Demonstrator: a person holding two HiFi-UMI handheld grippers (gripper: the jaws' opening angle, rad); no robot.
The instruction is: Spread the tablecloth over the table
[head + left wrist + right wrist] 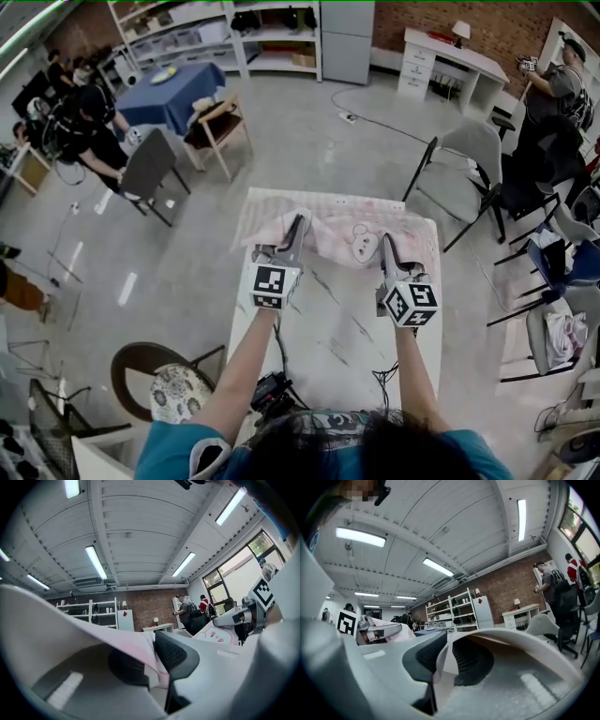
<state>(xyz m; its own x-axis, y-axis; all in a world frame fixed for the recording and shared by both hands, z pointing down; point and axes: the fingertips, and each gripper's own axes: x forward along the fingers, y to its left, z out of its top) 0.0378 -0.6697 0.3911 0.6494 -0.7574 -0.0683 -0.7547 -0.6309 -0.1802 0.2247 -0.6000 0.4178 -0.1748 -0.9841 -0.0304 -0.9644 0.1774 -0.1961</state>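
The left gripper [297, 225] has its jaws pressed together on the near hem of the tablecloth [337, 225]. In the left gripper view the pink fabric [129, 644] runs in between the two dark pads and is pinched there. In the head view the cloth lies across the far end of the desk [328, 328], toward 12 o'clock from the person, in a rumpled band with loose folds. It covers roughly the far third. From the grippers back toward 6 o'clock the marbled top is bare.

The right gripper [386, 244], at about 1 o'clock, likewise pinches the hem. In the right gripper view the cloth's edge [443, 660] sits between its pads and a flap [501, 637] curls over the outer jaw.

By my reading the task is in its early-to-middle stretch. The cloth is on the desk and gripped at two points along its near edge. It has yet to be drawn toward 6 o'clock, flattened and squared to the edges.

The cloth hides the far edge of the desk, so how much hangs over at 12 o'clock cannot be told. The near edge is cut off behind the person's head and arms. Neither gripper view shows the cloth's corners or any of the desk top.
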